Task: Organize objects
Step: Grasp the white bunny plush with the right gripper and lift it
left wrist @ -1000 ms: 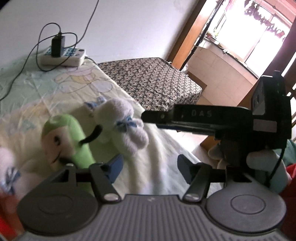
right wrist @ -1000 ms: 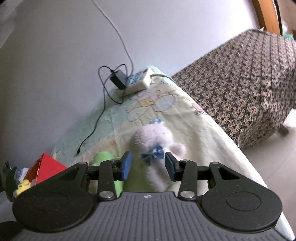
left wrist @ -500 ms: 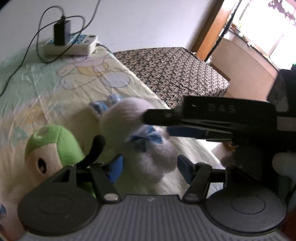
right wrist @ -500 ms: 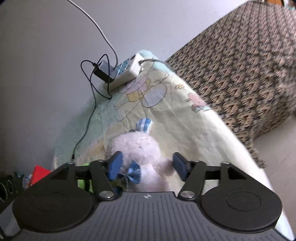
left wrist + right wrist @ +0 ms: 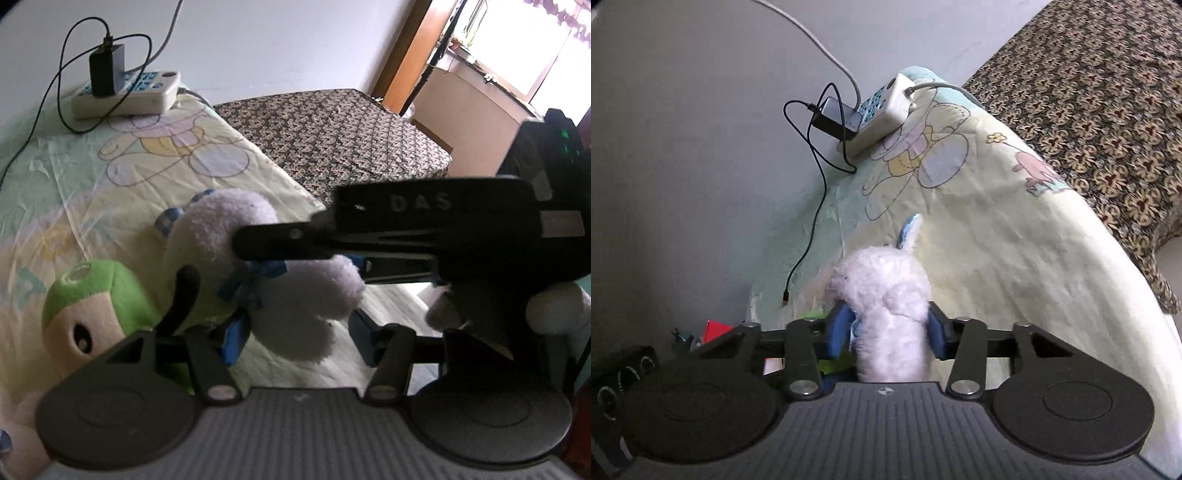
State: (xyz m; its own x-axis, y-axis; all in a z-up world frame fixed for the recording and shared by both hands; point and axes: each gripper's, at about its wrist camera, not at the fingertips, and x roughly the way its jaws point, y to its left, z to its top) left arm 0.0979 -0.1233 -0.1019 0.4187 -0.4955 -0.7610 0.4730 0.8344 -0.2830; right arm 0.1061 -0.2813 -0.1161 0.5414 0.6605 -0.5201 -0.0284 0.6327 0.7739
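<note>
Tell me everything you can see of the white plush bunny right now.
The white plush bunny is fluffy, with blue-checked inner ears and a blue bow at its neck. The right claw is shut on its body, a blue pad pressing each side. It sits over the cartoon-print bedsheet, against the green plush toy. The left claw is open just below it.

Both tools: black ribbed body, round side discs, silver pivot screws. Blue pads on the fingers (image 5: 839, 329). Right tool (image 5: 295, 242) side reads "DAS", possibly partial.
</note>
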